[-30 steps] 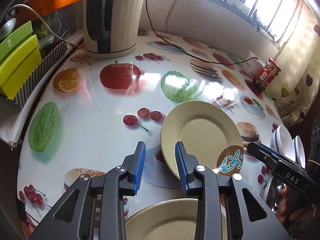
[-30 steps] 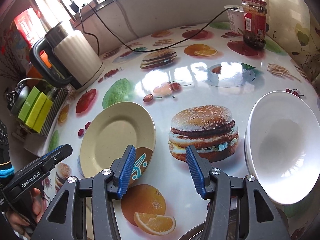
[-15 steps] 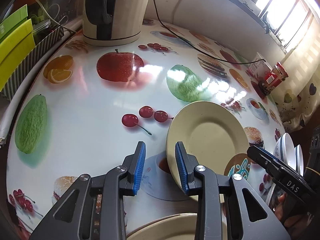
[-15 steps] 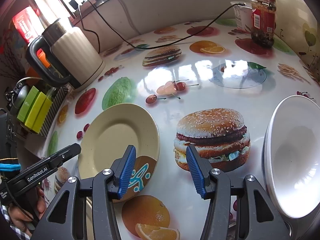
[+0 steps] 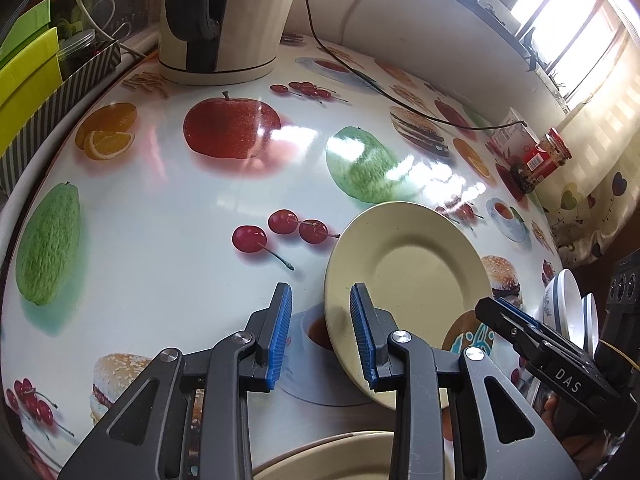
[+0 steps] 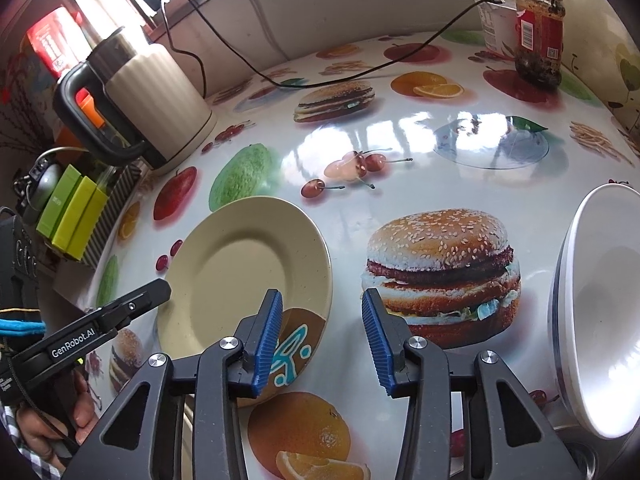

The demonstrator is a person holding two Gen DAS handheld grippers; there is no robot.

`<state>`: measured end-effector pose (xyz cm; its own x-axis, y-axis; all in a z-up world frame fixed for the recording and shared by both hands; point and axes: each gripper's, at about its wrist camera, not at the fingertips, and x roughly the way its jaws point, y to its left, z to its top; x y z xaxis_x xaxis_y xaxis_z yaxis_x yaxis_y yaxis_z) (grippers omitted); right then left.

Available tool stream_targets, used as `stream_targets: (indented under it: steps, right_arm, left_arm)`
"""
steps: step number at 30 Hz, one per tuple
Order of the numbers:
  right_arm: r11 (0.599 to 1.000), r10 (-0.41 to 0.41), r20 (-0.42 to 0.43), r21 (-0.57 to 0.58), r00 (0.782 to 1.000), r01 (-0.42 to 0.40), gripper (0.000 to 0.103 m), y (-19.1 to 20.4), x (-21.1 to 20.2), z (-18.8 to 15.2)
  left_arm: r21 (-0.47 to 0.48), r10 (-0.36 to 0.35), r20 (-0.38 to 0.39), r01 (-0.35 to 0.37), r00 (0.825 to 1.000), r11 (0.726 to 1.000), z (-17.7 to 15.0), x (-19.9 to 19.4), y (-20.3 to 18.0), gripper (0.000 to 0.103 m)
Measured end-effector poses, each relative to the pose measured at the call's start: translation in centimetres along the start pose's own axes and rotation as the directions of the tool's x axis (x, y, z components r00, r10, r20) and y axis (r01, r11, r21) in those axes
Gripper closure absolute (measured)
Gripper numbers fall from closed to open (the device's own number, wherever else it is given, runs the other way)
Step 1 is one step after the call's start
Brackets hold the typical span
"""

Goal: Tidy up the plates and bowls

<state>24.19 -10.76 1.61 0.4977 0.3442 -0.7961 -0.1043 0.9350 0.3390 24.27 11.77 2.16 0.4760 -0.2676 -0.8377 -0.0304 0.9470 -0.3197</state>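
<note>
**Tabletop stock: plates, bowls, two grippers**

Glossy round table [image 5: 168, 184] printed with fruit and burgers. Cream ribbed electric kettle [image 6: 152, 92] with black handle, at the far edge. Round cream plate [image 5: 412, 280] lying flat mid-table, its near rim by the left gripper [image 5: 320, 336] (jaws apart, holding nothing). Stacked white bowls [image 6: 600, 320] at right. Right gripper [image 6: 322, 340], blue pads spread, empty. Red-labelled glass jar [image 6: 538, 32], far corner.
</note>
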Motion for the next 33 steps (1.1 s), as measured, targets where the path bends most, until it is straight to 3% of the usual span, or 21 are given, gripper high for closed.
stream_targets:
  steps: [14,20,33]
  right_arm:
    - [0.999,0.026,-0.010,-0.020,1.000,-0.027,0.082,0.29,0.24,-0.07]
    - [0.999,0.032,-0.008,-0.014,0.999,-0.032,0.083,0.32,0.20,-0.06]
    - [0.999,0.032,-0.008,-0.014,0.999,-0.032,0.084,0.21,0.13,-0.06]
  left_arm:
    - [-0.003,-0.006,-0.020,0.006,1.000,1.000,-0.01,0.29,-0.19,0.080]
    - [-0.003,-0.026,-0.022,0.026,0.999,1.000,-0.04,0.31,-0.40,0.089]
    - [0.008,-0.013,-0.017,0.013,1.000,1.000,0.08,0.34,-0.52,0.090]
